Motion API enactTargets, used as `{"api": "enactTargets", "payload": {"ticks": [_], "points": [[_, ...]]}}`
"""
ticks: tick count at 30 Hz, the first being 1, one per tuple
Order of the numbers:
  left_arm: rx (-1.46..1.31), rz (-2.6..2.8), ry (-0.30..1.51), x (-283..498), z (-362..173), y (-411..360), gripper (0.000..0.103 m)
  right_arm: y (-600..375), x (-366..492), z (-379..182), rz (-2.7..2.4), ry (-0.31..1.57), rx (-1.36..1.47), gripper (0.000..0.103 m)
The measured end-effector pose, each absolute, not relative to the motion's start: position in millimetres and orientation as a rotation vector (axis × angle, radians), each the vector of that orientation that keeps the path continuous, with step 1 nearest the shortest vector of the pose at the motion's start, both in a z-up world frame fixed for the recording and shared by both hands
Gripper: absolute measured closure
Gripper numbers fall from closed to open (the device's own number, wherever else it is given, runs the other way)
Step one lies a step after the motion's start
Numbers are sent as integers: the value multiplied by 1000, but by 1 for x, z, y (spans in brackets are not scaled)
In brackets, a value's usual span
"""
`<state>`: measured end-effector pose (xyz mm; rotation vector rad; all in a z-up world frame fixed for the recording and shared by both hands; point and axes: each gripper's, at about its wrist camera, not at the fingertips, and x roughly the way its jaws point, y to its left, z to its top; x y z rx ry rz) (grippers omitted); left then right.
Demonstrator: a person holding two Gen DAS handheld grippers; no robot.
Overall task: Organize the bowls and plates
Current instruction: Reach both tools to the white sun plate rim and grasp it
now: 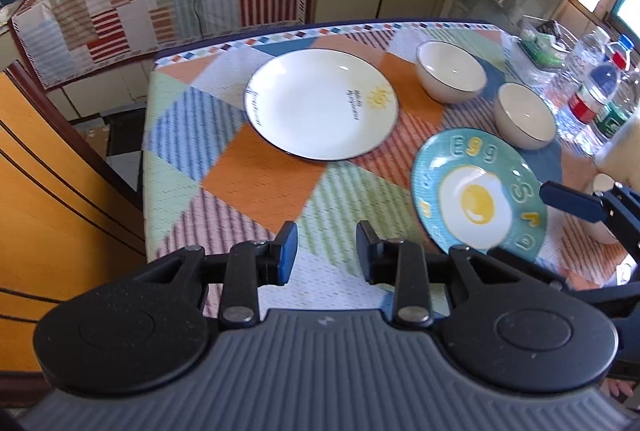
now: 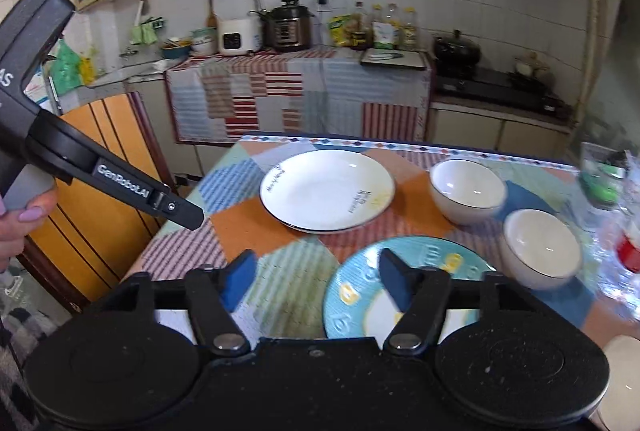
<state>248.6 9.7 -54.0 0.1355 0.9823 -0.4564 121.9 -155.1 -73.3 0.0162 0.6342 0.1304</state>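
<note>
The table (image 1: pixel 248 167) carries a patchwork cloth and four pieces of crockery.

White plate (image 1: pixel 321 104): lies flat toward the far side of the table, at 12 o'clock from the left gripper (image 1: pixel 327 251). It holds nothing; only a small sun print and lines of text mark its face. In the right wrist view a second rim shows just under its near edge, so it may rest on another plate; this cannot be confirmed.

Teal egg plate (image 1: pixel 478 191): lies flat at the near right, at 4 o'clock from the white plate and well apart from it. It holds nothing; the fried egg is a printed design.

First bowl (image 1: pixel 451 76): stands upright at 3 o'clock from the white plate. Second bowl (image 1: pixel 524 115): stands upright at 1 o'clock from the egg plate, just beside its far rim. Both bowls are empty.

Water bottles (image 1: pixel 592 99) stand at the table's right edge, at 3 o'clock from the bowls.

Left gripper: jaws parted narrowly, nothing between them, above bare cloth.

Right gripper (image 2: pixel 318 277): jaws spread wide, nothing between them; its right finger overlaps the egg plate in view, contact not determinable.
</note>
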Motion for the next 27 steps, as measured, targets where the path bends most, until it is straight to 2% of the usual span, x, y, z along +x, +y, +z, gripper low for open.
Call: {"api": "enactTargets", "payload": {"ticks": [2, 4, 6, 9, 15, 21, 27], "points": [[140, -441, 970, 257, -56, 14, 61, -154, 134, -79, 163, 630, 24, 20], [143, -420, 957, 268, -58, 19, 60, -153, 147, -85, 177, 621, 34, 20], [135, -399, 955, 281, -63, 23, 53, -154, 162, -90, 193, 612, 43, 19], [107, -379, 958, 303, -75, 26, 48, -160, 187, -98, 202, 605, 71, 19], [57, -384, 969, 347, -105, 19, 45, -190, 238, -122, 185, 661, 209, 20], [-22, -372, 1019, 388, -144, 11, 47, -207, 282, -146, 155, 719, 265, 20], [19, -368, 1005, 420, -165, -3, 47, -216, 319, -159, 141, 774, 269, 22]]}}
